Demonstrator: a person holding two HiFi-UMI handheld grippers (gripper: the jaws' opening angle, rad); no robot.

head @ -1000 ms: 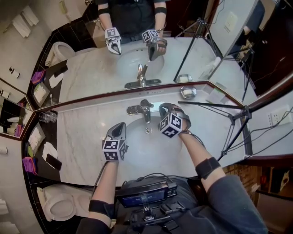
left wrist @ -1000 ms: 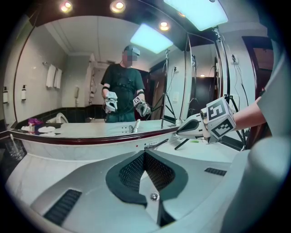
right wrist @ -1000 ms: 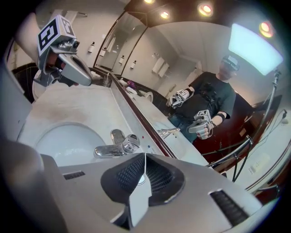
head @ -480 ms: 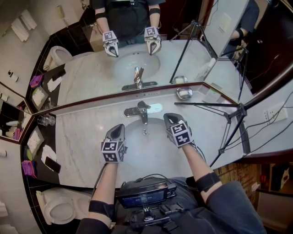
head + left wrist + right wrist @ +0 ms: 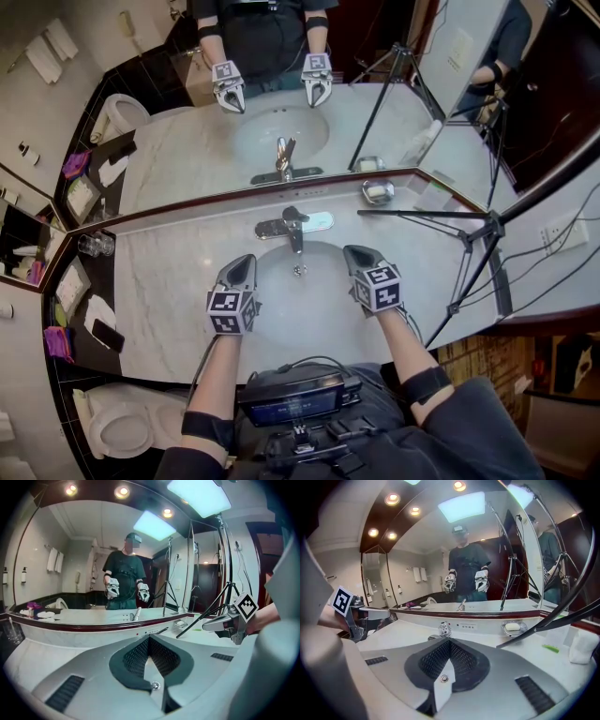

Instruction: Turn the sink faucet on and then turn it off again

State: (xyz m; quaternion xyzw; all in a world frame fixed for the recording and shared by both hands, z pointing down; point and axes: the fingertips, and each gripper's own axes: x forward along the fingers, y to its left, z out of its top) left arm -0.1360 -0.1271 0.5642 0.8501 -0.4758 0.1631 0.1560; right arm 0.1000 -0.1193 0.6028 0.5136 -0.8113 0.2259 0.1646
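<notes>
The chrome faucet (image 5: 293, 227) stands at the back of the white oval sink (image 5: 281, 314) in the marble counter; its lever (image 5: 298, 215) points toward the mirror. I see no water stream. My left gripper (image 5: 246, 259) hovers over the basin's left rim, jaws shut and empty. My right gripper (image 5: 355, 251) hovers over the right rim, shut and empty, a short way right of the faucet and apart from it. In the right gripper view the faucet (image 5: 444, 630) shows just beyond the shut jaws (image 5: 450, 640). In the left gripper view the shut jaws (image 5: 149, 637) point at the mirror.
A soap dish (image 5: 378, 191) sits on the counter right of the faucet. A black tripod (image 5: 473, 246) leans over the counter's right end. A glass (image 5: 94, 246) and a phone (image 5: 105, 337) lie at the left. The mirror (image 5: 281, 94) runs behind the counter.
My right gripper has drawn back from the faucet lever to the right and toward me, rolling upright. The left gripper has stayed put.
</notes>
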